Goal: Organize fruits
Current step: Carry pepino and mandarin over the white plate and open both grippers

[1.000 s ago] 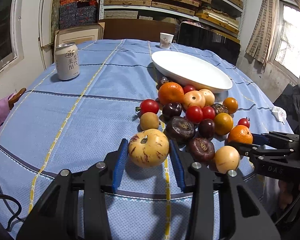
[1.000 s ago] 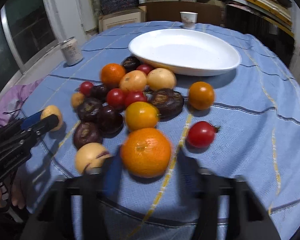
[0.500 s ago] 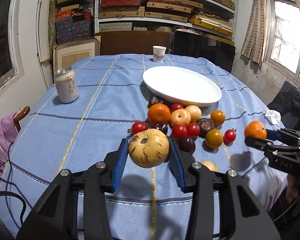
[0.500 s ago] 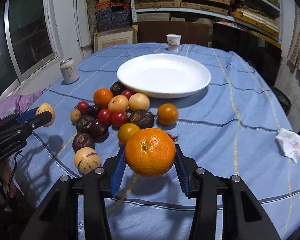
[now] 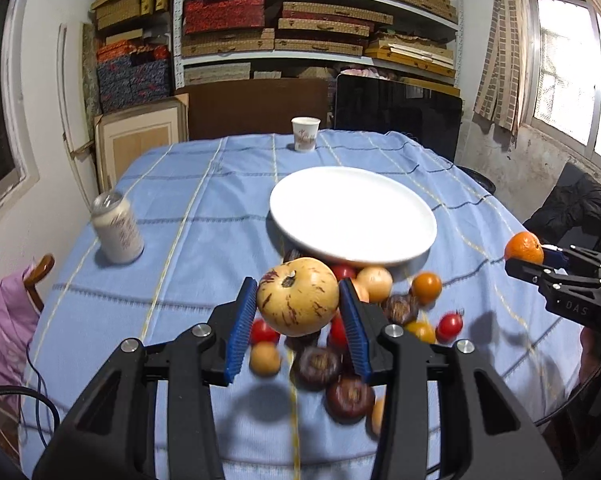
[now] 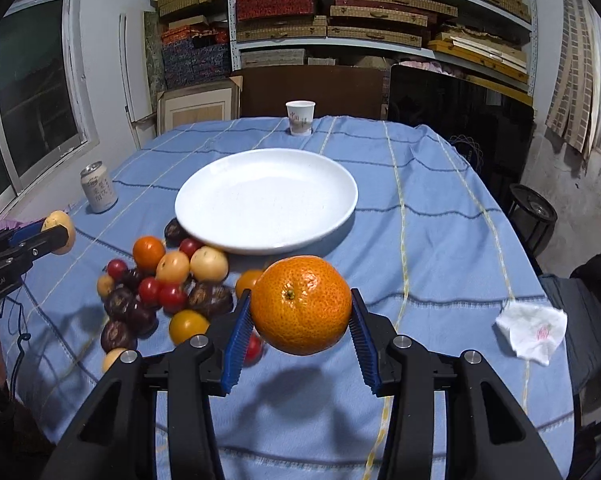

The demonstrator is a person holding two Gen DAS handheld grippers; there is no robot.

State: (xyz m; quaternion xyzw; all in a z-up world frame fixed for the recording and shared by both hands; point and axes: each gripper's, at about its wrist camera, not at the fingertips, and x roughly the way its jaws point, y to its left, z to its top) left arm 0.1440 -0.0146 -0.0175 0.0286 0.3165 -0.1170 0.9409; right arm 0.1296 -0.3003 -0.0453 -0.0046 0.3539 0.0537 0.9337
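Note:
My left gripper [image 5: 298, 312] is shut on a yellow fruit with purple streaks [image 5: 297, 297] and holds it in the air above the fruit pile [image 5: 340, 364]. My right gripper [image 6: 300, 320] is shut on a large orange [image 6: 300, 304], also held high above the blue tablecloth. A white plate [image 6: 266, 200] lies beyond the pile, with nothing on it; it also shows in the left wrist view [image 5: 352, 216]. The pile [image 6: 160, 288] holds oranges, red tomatoes, dark purple fruits and pale yellow fruits. The right gripper with its orange shows at the right of the left view [image 5: 524, 248].
A drink can [image 5: 118, 228] stands at the table's left. A paper cup [image 6: 300, 117] stands at the far edge. A crumpled tissue [image 6: 532, 330] lies at the right. Shelves with boxes and a dark screen [image 5: 396, 114] stand behind the table.
Both grippers have lifted their fruits up from the tablecloth and moved higher, toward the plate. The pile now lies below them.

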